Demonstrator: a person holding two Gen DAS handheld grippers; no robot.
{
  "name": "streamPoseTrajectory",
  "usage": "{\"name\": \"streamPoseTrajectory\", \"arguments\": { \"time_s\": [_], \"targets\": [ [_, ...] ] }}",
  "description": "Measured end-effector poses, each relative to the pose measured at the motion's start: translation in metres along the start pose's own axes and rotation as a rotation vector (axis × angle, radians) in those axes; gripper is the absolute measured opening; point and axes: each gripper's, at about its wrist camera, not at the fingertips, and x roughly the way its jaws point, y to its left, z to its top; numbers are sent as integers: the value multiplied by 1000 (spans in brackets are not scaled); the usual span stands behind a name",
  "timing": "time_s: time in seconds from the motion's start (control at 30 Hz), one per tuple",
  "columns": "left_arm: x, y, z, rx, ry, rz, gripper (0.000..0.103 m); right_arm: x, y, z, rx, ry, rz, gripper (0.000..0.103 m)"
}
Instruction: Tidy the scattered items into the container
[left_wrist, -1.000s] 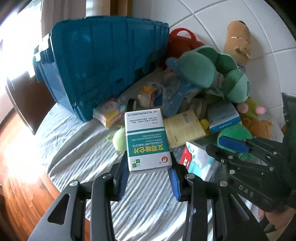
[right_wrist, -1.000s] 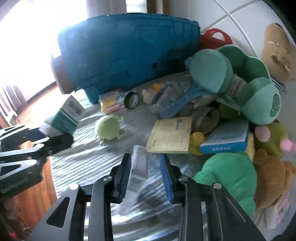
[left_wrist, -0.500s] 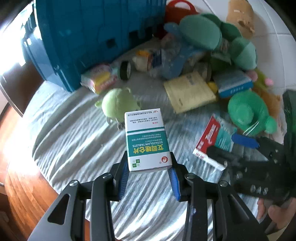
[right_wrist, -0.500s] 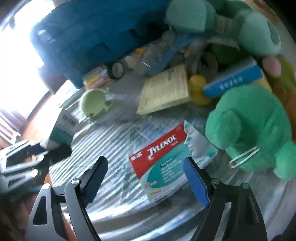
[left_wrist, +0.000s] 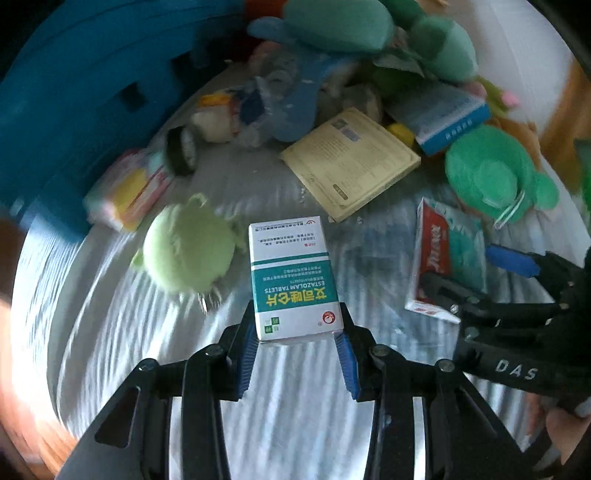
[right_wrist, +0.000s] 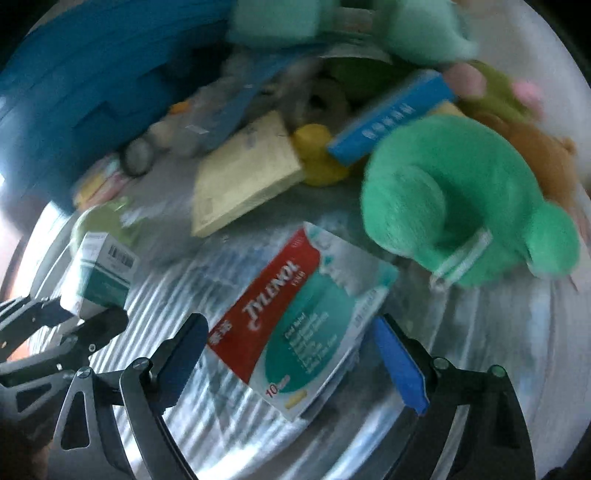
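Left gripper (left_wrist: 297, 341) is clamped on a white-and-teal Estazolam tablet box (left_wrist: 293, 277), its blue pads pressing the lower sides of the box, which stands upright between them and above the striped grey cloth (left_wrist: 295, 406). Right gripper (right_wrist: 291, 363) stands wide apart; its jaws have just been opening. The red-and-teal Tylenol box (right_wrist: 295, 321) lies flat on the cloth between the fingers, with neither blue pad pressing it.

Container: a large blue plastic bin (left_wrist: 85, 110) occupies the upper left of both wrist views. Only its ribbed outer wall shows; its contents cannot be told.

Scattered items, all outside the bin:
- A pale green plush ball (left_wrist: 188, 251) sits just left of the held tablet box.
- A pastel packet (left_wrist: 127, 190) and a black roll of tape (left_wrist: 181, 149) lie against the foot of the bin.
- A yellow booklet (left_wrist: 351, 162) lies flat beyond the tablet box.
- A blue-and-white box (left_wrist: 441, 118) rests against the plush pile at the rear.
- A bright green plush toy (right_wrist: 454, 206) lies just beyond the Tylenol box, to its right.
- A yellow toy (right_wrist: 317, 155) sits between the booklet and the blue-and-white box.
- Larger teal plush toys (left_wrist: 369, 26) are heaped at the back.

In the left wrist view the right gripper reaches in from the right edge, straddling the Tylenol box.
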Motion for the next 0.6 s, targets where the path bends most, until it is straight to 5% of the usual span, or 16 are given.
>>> {"name": "streamPoseTrajectory", "arguments": {
  "time_s": [0.17, 0.2, 0.37, 0.47, 0.53, 0.6],
  "targets": [
    [29, 17, 7, 129, 52, -61, 42, 17, 18, -9, 129, -31, -115, 99],
    [29, 20, 8, 132, 41, -73, 51, 20, 21, -10, 129, -36, -145, 98],
    [33, 20, 9, 182, -4, -104, 61, 17, 19, -14, 175, -61, -220, 87],
    [33, 18, 9, 191, -16, -117, 61, 16, 14, -18, 201, -79, -240, 90],
    [30, 19, 8, 193, -26, -121, 42, 15, 13, -19, 204, -78, -239, 84],
    [26, 22, 8, 190, -10, -134, 39, 12, 13, -19, 191, -61, -216, 84]
  ]
}}
